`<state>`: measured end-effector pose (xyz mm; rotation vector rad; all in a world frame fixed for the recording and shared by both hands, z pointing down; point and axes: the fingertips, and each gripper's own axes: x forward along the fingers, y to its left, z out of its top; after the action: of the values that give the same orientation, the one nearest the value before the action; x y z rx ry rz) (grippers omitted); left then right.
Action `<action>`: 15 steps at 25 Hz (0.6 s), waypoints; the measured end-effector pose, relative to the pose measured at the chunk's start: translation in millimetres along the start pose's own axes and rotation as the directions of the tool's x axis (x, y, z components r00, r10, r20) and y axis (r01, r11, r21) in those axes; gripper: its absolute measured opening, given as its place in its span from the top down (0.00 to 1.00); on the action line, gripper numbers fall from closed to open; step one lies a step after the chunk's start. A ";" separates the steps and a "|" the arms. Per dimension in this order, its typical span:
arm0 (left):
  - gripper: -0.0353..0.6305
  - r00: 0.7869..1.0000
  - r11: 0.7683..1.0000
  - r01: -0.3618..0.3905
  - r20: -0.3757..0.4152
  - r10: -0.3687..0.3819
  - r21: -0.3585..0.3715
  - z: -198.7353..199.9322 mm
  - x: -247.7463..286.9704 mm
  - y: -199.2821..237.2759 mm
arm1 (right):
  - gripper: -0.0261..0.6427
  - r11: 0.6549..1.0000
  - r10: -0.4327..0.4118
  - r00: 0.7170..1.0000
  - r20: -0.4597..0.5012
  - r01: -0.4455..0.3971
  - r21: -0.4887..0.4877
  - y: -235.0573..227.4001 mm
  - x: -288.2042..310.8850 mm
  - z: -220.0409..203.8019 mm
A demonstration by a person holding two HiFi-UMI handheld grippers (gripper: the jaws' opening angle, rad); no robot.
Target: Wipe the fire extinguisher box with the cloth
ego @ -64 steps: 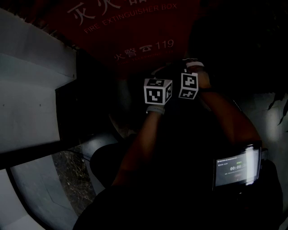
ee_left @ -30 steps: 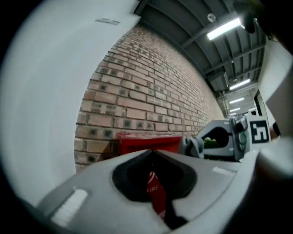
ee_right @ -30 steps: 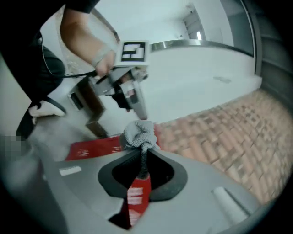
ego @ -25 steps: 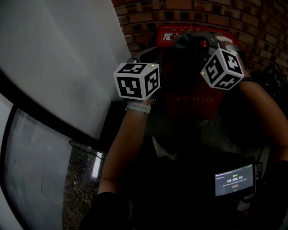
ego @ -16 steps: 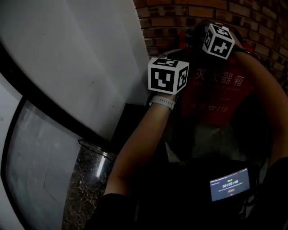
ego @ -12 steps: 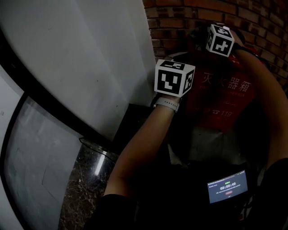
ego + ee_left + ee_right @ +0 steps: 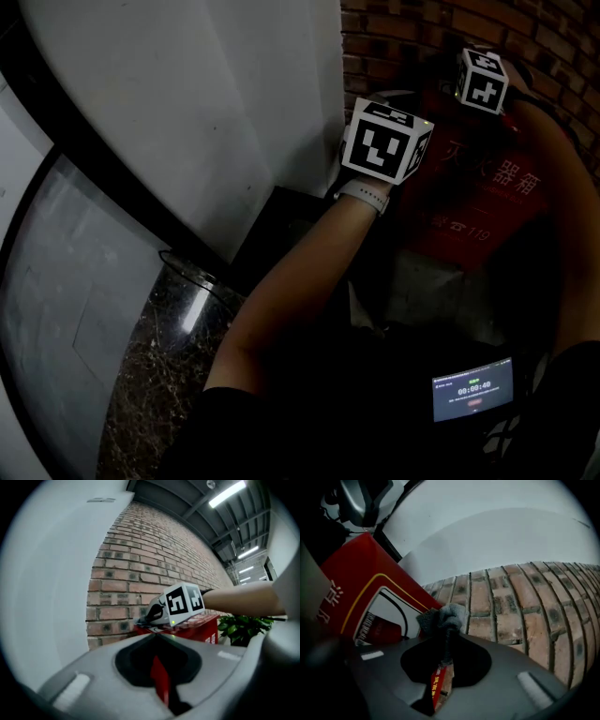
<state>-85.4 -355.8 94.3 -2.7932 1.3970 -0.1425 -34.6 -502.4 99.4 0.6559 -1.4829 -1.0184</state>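
Brick wall [image 7: 525, 602], extinguisher box [image 7: 361, 566] upright — right gripper [image 7: 444, 633] pinching cloth [image 7: 443, 615]

Fuzzy cloth, glossy box, rough brick.
Your grey cloth [image 7: 443, 616] looks soft and nappy. The red fire extinguisher box [image 7: 351, 588] has a smooth, glossy painted face. The brick wall [image 7: 525, 606] is rough and matt, the white panel [image 7: 187, 112] smooth and matt. The shell of your right gripper [image 7: 446, 641] looks like matt grey plastic.

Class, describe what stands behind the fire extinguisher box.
A brick wall rises behind the fire extinguisher box. The box itself covers the wall directly behind it, so any mounting there cannot be seen.
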 end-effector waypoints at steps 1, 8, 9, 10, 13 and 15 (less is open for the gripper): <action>0.95 1.000 1.000 -0.002 -0.001 0.002 0.001 0.1 -0.7 -0.6 | 0.91 1.000 0.008 1.000 0.010 -0.008 -0.001 3.2 -4.3 3.8; 0.95 1.000 1.000 -0.002 -0.023 0.001 -0.020 -8.9 -8.0 -8.9 | 0.91 0.997 0.059 0.994 0.089 -0.063 0.037 29.0 -42.3 24.6; 0.95 1.000 1.000 -0.005 -0.022 0.004 -0.025 -10.1 -11.1 -8.0 | 0.91 0.997 0.062 0.992 0.106 -0.066 0.044 31.3 -49.2 29.4; 0.95 1.000 1.000 -0.010 -0.020 0.010 -0.027 -11.5 -14.5 -7.0 | 0.91 0.996 0.063 0.990 0.126 -0.070 0.049 33.8 -56.7 35.1; 0.95 0.999 0.999 -0.027 -0.023 0.026 -0.032 -16.7 -23.5 -7.3 | 0.91 0.996 0.068 0.983 0.169 -0.078 0.052 44.1 -78.2 47.6; 0.95 0.999 0.999 -0.027 -0.024 0.027 -0.030 -17.1 -29.6 -9.7 | 0.91 0.995 0.075 0.981 0.177 -0.085 0.051 51.2 -89.3 51.3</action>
<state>-96.9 -325.9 109.6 -2.8048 1.4537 -0.1562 -60.8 -390.5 102.9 0.5540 -1.6840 -0.9935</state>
